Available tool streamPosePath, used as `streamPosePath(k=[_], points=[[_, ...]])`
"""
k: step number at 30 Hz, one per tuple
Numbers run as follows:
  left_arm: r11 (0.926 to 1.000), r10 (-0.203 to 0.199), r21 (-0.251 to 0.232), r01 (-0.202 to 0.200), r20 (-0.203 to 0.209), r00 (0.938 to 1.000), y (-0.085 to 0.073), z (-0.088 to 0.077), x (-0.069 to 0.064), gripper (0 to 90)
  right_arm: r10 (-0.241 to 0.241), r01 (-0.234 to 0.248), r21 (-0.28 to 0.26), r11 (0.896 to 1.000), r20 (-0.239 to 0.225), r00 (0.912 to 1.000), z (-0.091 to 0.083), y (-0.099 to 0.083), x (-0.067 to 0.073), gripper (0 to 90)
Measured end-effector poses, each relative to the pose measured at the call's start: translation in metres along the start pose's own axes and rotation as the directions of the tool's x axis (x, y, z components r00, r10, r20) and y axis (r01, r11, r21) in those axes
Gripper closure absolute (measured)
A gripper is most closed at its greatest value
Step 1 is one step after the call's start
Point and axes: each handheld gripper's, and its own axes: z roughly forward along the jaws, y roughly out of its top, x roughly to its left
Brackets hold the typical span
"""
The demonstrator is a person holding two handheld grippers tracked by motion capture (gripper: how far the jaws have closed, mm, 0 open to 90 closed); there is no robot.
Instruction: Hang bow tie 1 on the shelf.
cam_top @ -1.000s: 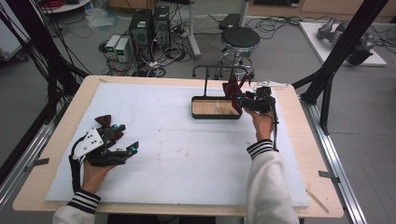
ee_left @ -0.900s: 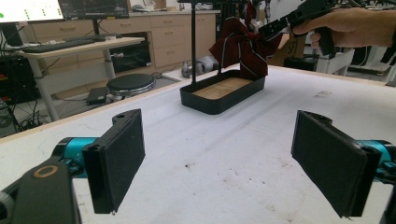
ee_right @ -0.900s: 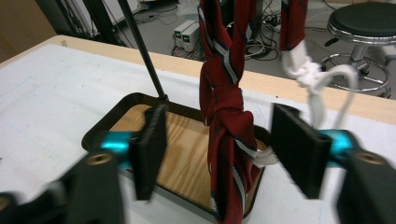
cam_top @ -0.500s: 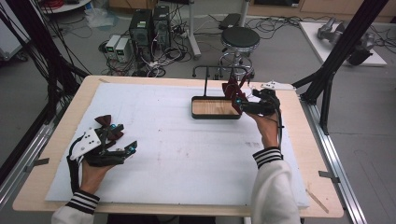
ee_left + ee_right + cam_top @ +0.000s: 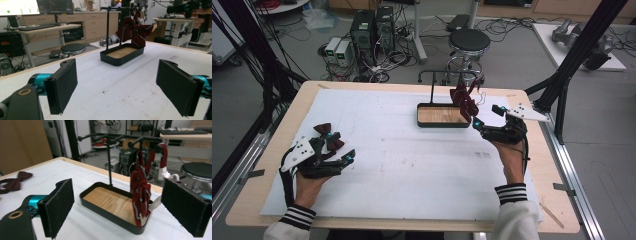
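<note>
High view, from the left: left claw (image 5: 343,149) low over the near left part of the white-covered desk (image 5: 412,170), held in the person's left hand, jaws wide apart with nothing between the pads. Just beside it, on its far side, a loose bow tie (image 5: 328,137), dark red, lying flat on the desk; touching the claw or not, cannot tell.

Further right, past a bare stretch of desk, a black stand (image 5: 432,95) at the far middle: shallow tray (image 5: 421,116) with a wooden floor, thin upright post, rail with pegs across the top. At the tray's right end a hanging bow tie (image 5: 464,102), dark red with pale stripes, draped by its strap from the rail, lower tip down by the tray rim.

Right of the stand, right claw (image 5: 486,116), held level in the right hand and pointing left at the hanging bow tie. Jaws just opened, now spread wide; in the right gripper view, pads pressing on nothing, hanging bow tie ahead of them and clear of both.
</note>
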Motion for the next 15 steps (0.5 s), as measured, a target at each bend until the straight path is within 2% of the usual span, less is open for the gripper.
streamPosePath(k=[6, 9, 15], points=[[1.0, 0.001, 0.0, -0.001, -0.006, 1.0, 0.001, -0.002, 0.003, 17.7, -0.009, 0.008, -0.054, 0.998, -0.025, 0.9997, -0.02, -0.02, 0.015, 10.6], [1.0, 0.0, 0.001, 0.0, -0.01, 0.9999, 0.002, -0.002, 0.005, 17.7, -0.039, 0.037, -0.071, 0.997, -0.027, 0.9989, -0.026, -0.031, 0.023, 10.6], [1.0, 0.002, -0.002, -0.002, -0.011, 0.9999, 0.003, -0.002, 0.006, 17.7, -0.056, 0.053, -0.12, 0.991, -0.023, 0.9982, -0.036, -0.047, 0.034, 10.6]])
